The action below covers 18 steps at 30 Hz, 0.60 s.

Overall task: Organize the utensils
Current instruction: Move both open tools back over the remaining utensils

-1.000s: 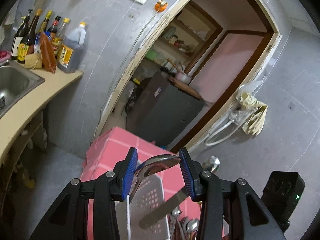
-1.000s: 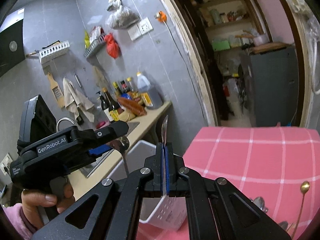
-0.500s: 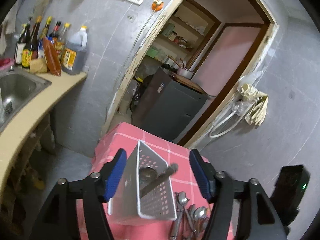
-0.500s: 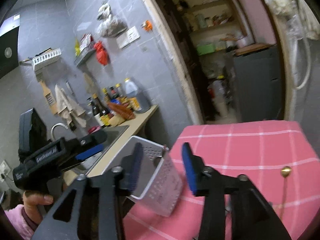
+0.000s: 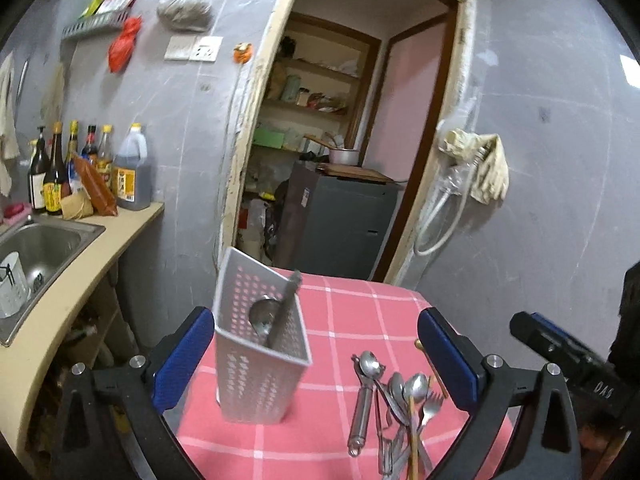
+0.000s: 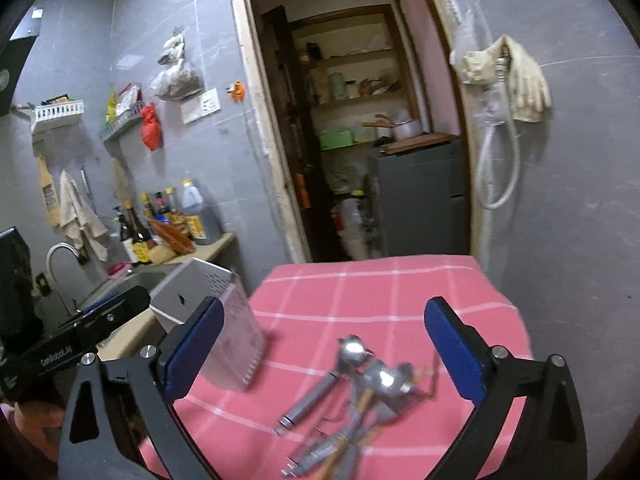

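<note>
Beside holder [image 5: 256, 344], loose utensils [image 5: 394, 404], sink [image 5: 44, 240]

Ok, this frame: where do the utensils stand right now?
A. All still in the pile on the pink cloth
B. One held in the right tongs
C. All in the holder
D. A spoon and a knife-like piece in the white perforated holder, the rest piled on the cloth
D: the left wrist view shows a spoon and a dark flat piece leaning inside the holder, with the pile lying on the cloth; both tongs, left and right, are open and empty.
</note>
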{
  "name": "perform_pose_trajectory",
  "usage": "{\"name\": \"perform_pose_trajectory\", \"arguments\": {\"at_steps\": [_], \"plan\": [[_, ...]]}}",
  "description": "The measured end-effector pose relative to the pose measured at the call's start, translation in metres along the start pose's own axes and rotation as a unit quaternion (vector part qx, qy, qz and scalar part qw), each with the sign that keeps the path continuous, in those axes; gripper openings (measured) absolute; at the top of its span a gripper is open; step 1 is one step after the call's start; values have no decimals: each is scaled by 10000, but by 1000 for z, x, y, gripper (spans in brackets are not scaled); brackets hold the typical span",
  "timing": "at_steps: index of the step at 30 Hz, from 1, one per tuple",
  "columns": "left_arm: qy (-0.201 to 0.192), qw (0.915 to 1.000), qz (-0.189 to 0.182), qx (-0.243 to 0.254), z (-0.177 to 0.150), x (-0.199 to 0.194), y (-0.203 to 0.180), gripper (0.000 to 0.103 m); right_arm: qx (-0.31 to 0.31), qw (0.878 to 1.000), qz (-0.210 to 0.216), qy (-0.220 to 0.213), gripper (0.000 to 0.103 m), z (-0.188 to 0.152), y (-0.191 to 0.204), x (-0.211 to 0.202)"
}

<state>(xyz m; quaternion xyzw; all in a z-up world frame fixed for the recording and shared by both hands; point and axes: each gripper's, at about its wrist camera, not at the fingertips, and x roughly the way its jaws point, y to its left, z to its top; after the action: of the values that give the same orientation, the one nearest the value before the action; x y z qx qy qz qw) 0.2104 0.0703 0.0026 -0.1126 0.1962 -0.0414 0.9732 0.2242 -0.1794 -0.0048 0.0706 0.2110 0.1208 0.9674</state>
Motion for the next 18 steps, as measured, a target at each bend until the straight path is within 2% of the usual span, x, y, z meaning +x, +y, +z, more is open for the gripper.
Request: {"name": "perform_pose_trajectory", "arguments": {"at_steps": [5, 10, 18], "plan": [[-46, 9999, -35, 135, -27, -8, -21, 102, 19, 9989, -454, 114, 99, -20, -25, -16], [96, 9997, -2, 243, -46, -3, -34, 102, 66, 9967, -781, 188, 99, -37, -47, -25], [229, 9982, 17, 551, -64, 12, -54, 102, 79, 9957, -850, 352, 99, -49, -67, -16]]}}
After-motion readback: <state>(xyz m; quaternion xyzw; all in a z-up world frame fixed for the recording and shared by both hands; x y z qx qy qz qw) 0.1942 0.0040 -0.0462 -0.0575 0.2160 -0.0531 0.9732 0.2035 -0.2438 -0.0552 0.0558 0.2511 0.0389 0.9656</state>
